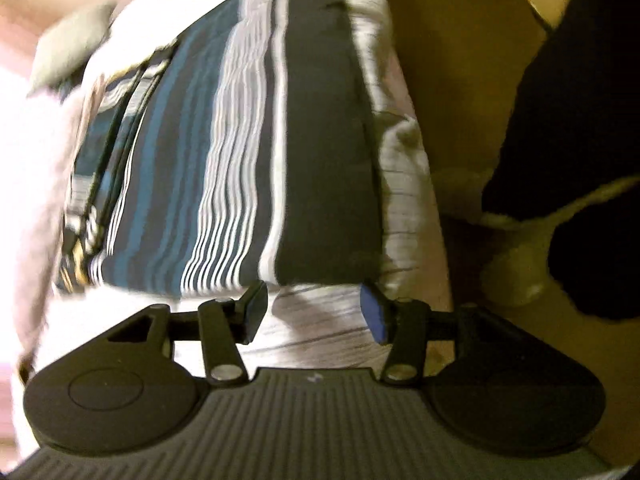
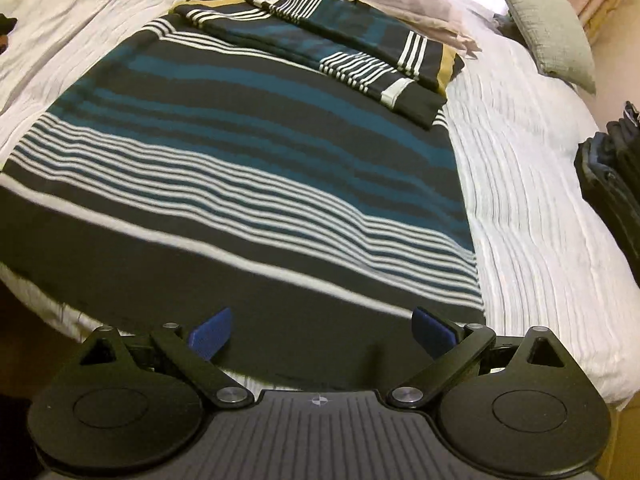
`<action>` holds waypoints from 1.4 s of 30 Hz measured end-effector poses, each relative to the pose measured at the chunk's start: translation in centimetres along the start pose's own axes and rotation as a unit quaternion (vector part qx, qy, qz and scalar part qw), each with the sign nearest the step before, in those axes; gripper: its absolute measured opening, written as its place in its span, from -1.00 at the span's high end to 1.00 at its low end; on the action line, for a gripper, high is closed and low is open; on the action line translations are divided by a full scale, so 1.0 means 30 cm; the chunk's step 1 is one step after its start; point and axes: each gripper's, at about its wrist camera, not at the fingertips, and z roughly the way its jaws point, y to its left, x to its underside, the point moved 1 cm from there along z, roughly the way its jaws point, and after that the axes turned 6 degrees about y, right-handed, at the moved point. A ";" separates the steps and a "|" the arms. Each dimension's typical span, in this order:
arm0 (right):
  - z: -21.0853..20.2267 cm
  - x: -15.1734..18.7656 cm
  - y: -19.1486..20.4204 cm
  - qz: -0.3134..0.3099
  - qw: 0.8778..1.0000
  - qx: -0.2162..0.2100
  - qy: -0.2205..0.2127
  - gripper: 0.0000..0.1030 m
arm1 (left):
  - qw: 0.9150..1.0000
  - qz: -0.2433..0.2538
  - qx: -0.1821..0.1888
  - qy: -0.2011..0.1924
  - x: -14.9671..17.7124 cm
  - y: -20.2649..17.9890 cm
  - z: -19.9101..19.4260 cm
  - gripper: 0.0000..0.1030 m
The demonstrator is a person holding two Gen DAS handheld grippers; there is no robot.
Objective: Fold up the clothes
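I find the striped garment (image 2: 240, 168) spread flat across the centre of the right wrist frame, dark with teal and white bands, its sleeves folded inward at the upper middle; it lies on the white bedspread (image 2: 532, 216); my right gripper (image 2: 322, 334) hovers over its near hem, jaws wide apart, nothing between them; in the left wrist frame my left gripper (image 1: 314, 312) stands about half open at the garment's corner, empty; a grey cushion (image 2: 548, 28) sits upper right.

No readable text or labels anywhere.
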 end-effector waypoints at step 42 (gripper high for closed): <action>-0.041 0.119 0.256 -0.243 0.962 -0.019 -0.127 -0.91 | 0.977 -0.187 0.023 -0.097 -0.047 0.368 -0.141 0.92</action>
